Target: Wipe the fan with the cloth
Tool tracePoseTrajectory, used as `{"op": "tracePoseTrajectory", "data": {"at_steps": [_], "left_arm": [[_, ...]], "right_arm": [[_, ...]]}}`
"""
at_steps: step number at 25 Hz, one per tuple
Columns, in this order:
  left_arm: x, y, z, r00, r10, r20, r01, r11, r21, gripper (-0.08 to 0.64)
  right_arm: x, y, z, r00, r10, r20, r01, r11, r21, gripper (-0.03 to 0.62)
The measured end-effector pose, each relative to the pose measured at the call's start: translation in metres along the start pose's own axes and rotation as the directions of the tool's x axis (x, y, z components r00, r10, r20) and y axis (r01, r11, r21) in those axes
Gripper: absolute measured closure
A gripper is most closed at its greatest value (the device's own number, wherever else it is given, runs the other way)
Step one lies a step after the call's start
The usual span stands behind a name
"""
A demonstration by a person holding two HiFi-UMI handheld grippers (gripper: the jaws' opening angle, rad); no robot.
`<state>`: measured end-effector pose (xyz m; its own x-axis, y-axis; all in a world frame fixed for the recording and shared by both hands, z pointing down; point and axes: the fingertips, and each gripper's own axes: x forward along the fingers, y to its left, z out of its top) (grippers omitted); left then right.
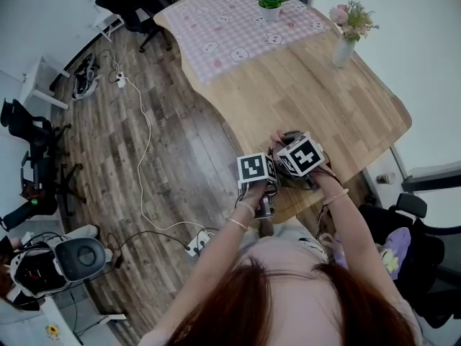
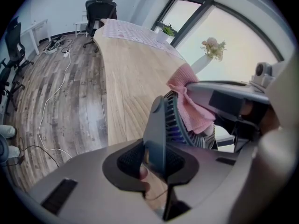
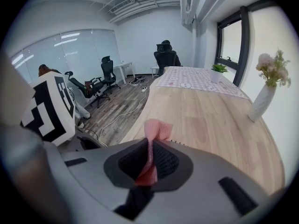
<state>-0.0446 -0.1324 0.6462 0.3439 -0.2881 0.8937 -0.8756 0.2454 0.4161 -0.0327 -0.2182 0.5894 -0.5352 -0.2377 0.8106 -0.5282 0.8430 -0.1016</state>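
Left gripper (image 2: 156, 162) is clamped on the fan's (image 2: 158, 125) flat grey plastic panel, which sits edge-on between the ribbed black pads. The round slatted grille is just behind it. Right gripper (image 3: 148, 164) is pinched tight on the pink cloth (image 3: 156, 130), a soft, knit-textured fold pressed against the grille's upper side. The fan is at the near curved edge of the pale wood-grain table (image 2: 131, 64).

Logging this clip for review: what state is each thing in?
fan: clamped by its base in the left tool
pink cloth: pinched in the right tool, draped against the fan's grille
left tool: shut on fan
right tool: shut on pink cloth
flower vase: upright on the table
potted plant: upright on the checked tablecloth
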Motion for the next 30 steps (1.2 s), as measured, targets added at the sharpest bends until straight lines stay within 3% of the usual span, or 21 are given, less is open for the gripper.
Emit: {"op": "tracePoseTrajectory", "data": {"at_steps": [10, 30], "left_arm": [[-0.003, 0.001, 0.000, 1.000, 0.000, 0.001, 0.000, 1.000, -0.021, 0.480], [0.001, 0.000, -0.001, 1.000, 0.012, 0.011, -0.012, 0.999, -0.043, 0.479]], "right_arm": [[-0.003, -0.011, 0.002, 1.000, -0.004, 0.006, 0.004, 0.999, 0.046, 0.563], [-0.022, -0.053, -0.013, 0.995, -0.100, 0.029, 0.096, 0.988, 0.118, 0.563]]}}
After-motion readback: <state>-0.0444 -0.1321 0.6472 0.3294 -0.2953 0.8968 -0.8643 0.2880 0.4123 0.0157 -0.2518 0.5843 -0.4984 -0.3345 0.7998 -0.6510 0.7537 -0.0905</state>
